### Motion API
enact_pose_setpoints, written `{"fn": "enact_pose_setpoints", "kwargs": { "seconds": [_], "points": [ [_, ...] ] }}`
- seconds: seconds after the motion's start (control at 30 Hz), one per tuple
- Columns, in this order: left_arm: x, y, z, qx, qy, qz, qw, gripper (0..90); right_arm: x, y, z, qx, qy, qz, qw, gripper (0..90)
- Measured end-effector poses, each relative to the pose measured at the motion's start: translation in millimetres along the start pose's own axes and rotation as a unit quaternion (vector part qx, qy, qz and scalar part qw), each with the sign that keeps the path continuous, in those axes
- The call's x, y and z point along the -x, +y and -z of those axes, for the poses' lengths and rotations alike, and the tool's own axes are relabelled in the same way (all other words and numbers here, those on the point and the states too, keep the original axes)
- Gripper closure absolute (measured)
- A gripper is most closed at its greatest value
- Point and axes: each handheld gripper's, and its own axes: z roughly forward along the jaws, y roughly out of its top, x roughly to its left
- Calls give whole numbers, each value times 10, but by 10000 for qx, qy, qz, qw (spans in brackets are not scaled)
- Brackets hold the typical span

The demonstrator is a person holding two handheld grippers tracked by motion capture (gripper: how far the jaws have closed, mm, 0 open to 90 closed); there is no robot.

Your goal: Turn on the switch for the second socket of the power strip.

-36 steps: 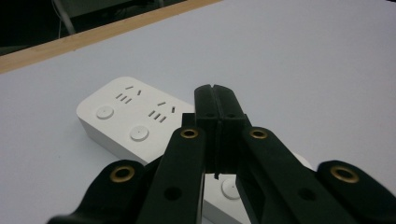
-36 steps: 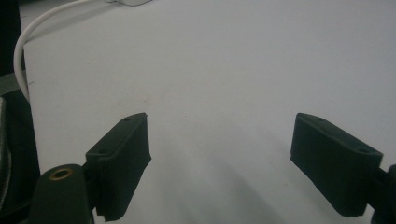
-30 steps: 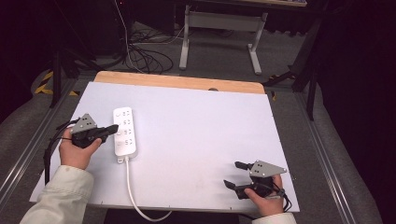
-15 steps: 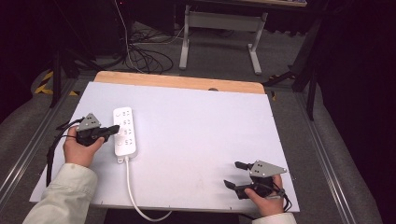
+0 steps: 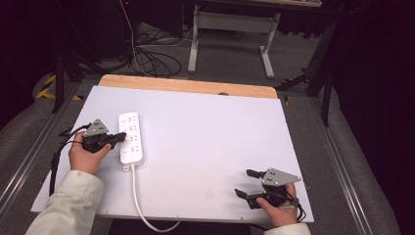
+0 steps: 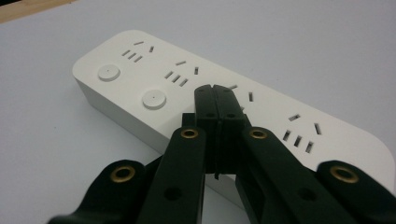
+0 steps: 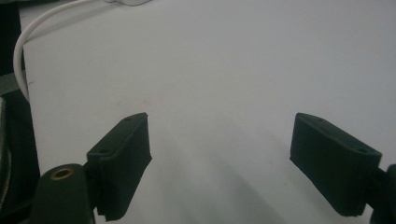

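The power strip (image 5: 131, 138) is white, with dark socket slots and 2 round white buttons (image 6: 154, 99), and its cable (image 5: 142, 210) is white too. It lies on a pale grey-white table (image 5: 210, 142) whose far edge is a light wood strip (image 5: 186, 86). Both the left gripper (image 5: 120, 137) and right gripper (image 5: 245, 182) are black with brass-coloured rivets and a grey plate on top. The sleeve (image 5: 68, 205) at near left is cream. Yellow-and-black striped tape (image 5: 46, 85) marks the dark grey floor at far left.
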Motion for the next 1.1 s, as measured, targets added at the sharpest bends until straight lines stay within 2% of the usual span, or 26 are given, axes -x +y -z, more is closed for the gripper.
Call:
{"fn": "enact_pose_setpoints", "kwargs": {
  "seconds": [0.27, 0.6, 0.73, 0.93, 1.0, 1.1],
  "points": [
    [-5, -8, -10, -46, 14, -34, 10000, 899, -1, 0, -1, -3, 7, 4, 10000, 207],
    [-16, -39, -13, 53, -76, 115, 9999, 899, -5, 0, 5, 11, 14, 22, 10000, 208],
    [-18, -42, -13, 66, -24, 69, 10000, 899, -7, 2, 6, 11, 15, 31, 10000, 209],
    [7, -51, -16, 50, 7, 108, 9999, 900, -11, 3, 9, 20, 18, 35, 10000, 209],
    [7, -62, -20, 94, -28, 195, 9998, 900, -15, 5, 10, 22, 20, 40, 10000, 209],
    [13, -63, -23, 101, 20, 158, 9998, 900, -15, 4, 11, 21, 19, 42, 10000, 209]
  ]
}}
